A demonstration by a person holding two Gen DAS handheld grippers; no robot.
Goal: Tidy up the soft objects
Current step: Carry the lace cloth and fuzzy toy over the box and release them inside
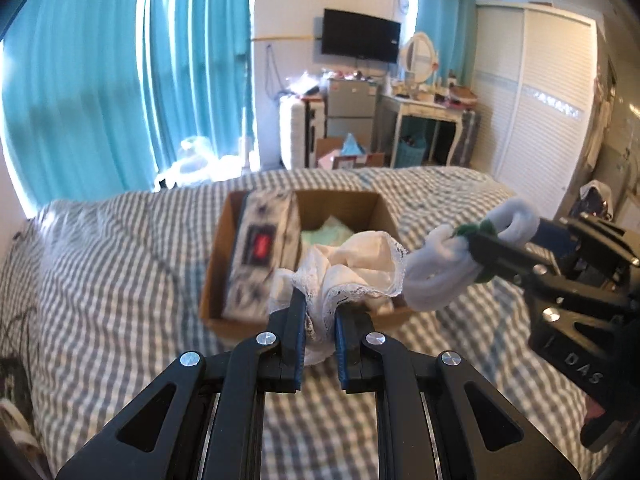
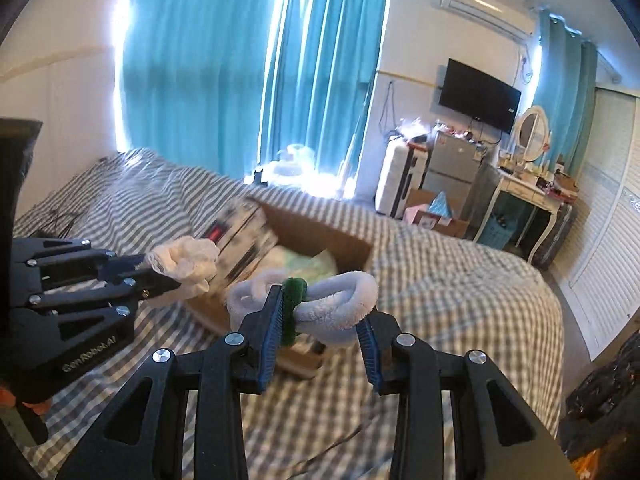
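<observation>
**Both grippers loaded, held above open box on bed**

Left wrist view: L gripper (image 1: pixel 320 312) clamped tight on a crumpled cream-white cloth w/ lace trim (image 1: pixel 352 268); fabric bunches up betw. the blue pads and spills out on the far side. The cloth hangs in front of an open brown cardboard box (image 1: pixel 384 208), which sits mid-bed on a grey-and-white checked bedcover (image 1: pixel 112 264). Inside box, left: a long black-and-white patterned pouch w/ red patch (image 1: pixel 264 256), leaning along the left wall. Inside, far middle: pale green folded fabric (image 1: pixel 328 232), partly hidden by the cloth. At right, R gripper (image 1: pixel 476 256) enters frame, closed on a fluffy white looped band w/ green wrap at centre (image 1: pixel 436 272); band is beside the box's right edge, clear of the bedcover. Far bkgd: turquoise curtains (image 1: pixel 100 80), wall-mounted black TV (image 1: pixel 360 36), white wardrobe (image 1: pixel 540 100).

Right wrist view: R gripper (image 2: pixel 320 316) grips the looped band (image 2: pixel 340 304) at its green wrap; left pad presses on the wrap, right pad on the fluffy loop. Jaws part-way apart, filled by the band. Band hangs over the near right corner of the box (image 2: pixel 320 236). At left, L gripper (image 2: pixel 160 276) holds the lace-trimmed cloth (image 2: pixel 188 260), near the pouch (image 2: pixel 240 232). Green fabric (image 2: pixel 308 264) visible in box beyond band. Bedcover (image 2: pixel 460 280) spreads to the right.
</observation>
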